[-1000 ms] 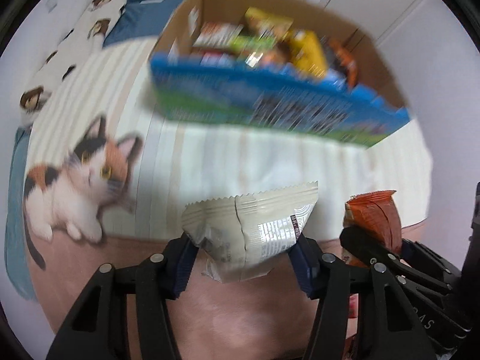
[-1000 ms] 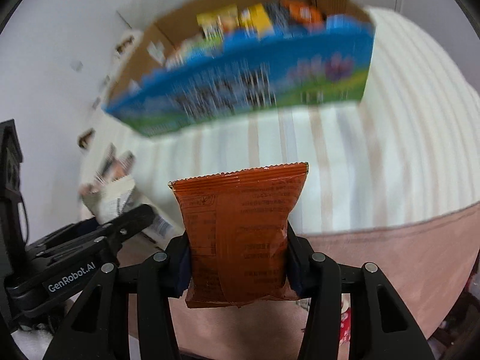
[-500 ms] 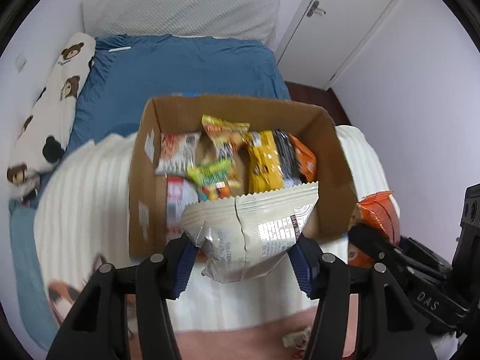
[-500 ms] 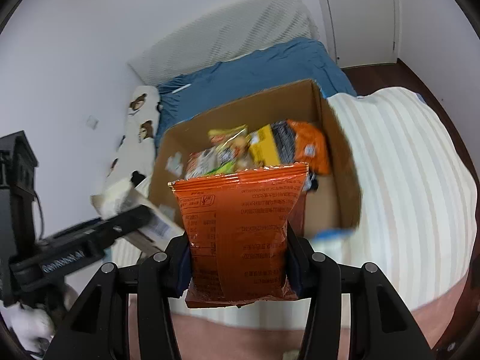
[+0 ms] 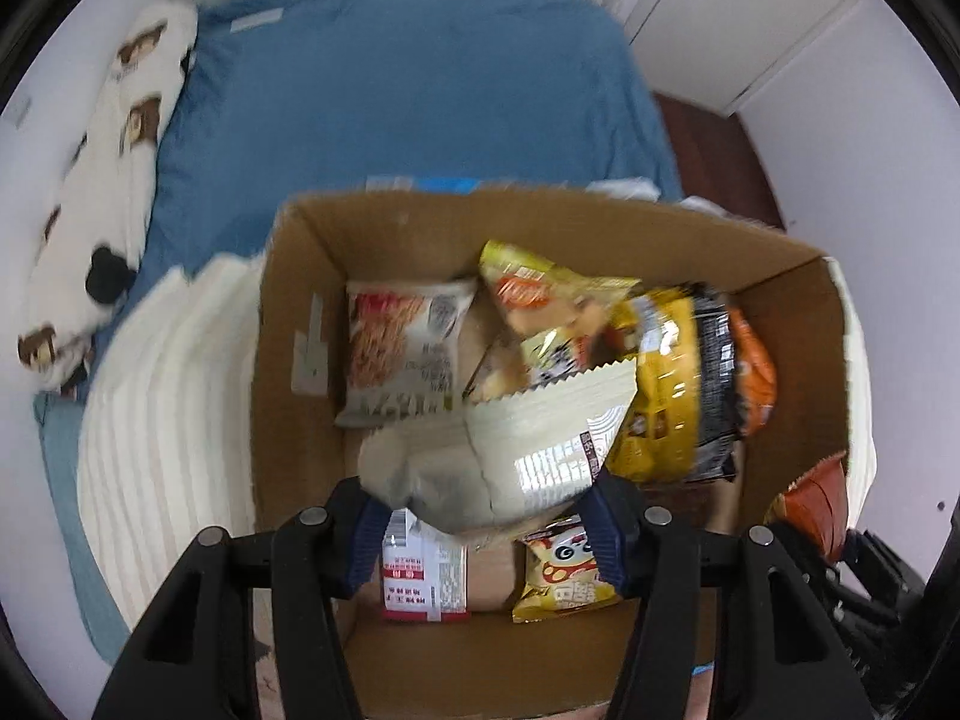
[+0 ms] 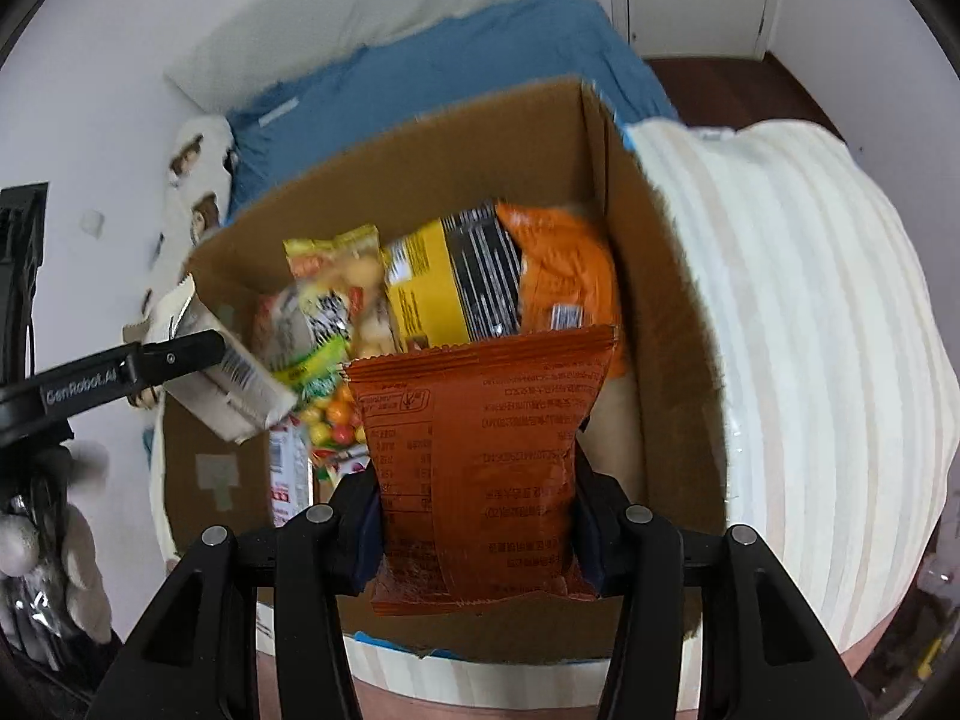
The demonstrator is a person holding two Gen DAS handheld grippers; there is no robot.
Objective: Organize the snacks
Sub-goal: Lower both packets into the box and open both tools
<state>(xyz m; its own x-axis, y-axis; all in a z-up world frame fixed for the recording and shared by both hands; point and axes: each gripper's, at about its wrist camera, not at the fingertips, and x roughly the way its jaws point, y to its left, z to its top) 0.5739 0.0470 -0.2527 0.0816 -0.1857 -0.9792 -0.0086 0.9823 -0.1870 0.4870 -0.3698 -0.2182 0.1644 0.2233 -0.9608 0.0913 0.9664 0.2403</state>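
An open cardboard box [image 5: 300, 312] [image 6: 660, 312] holds several snack packets. My left gripper [image 5: 489, 525] is shut on a cream and silver snack packet [image 5: 540, 438] and holds it over the box's middle; this packet also shows in the right wrist view [image 6: 228, 378]. My right gripper [image 6: 477, 531] is shut on a dark orange snack packet [image 6: 480, 468] and holds it over the box's near right side; its edge shows in the left wrist view [image 5: 816, 498]. Inside lie a yellow and black packet [image 5: 672, 384], an orange packet [image 6: 564, 276] and a noodle packet [image 5: 402, 354].
The box stands on a cream striped blanket [image 6: 810, 330] over a bed with a blue sheet [image 5: 390, 96]. A bear-print pillow [image 5: 108, 168] lies along the left wall. A white door [image 5: 750, 18] and dark floor [image 6: 738, 84] are at the far right.
Both grippers have moved forward and down over the box, each still holding its packet. The box now fills the lower views and the packets hang above its contents.
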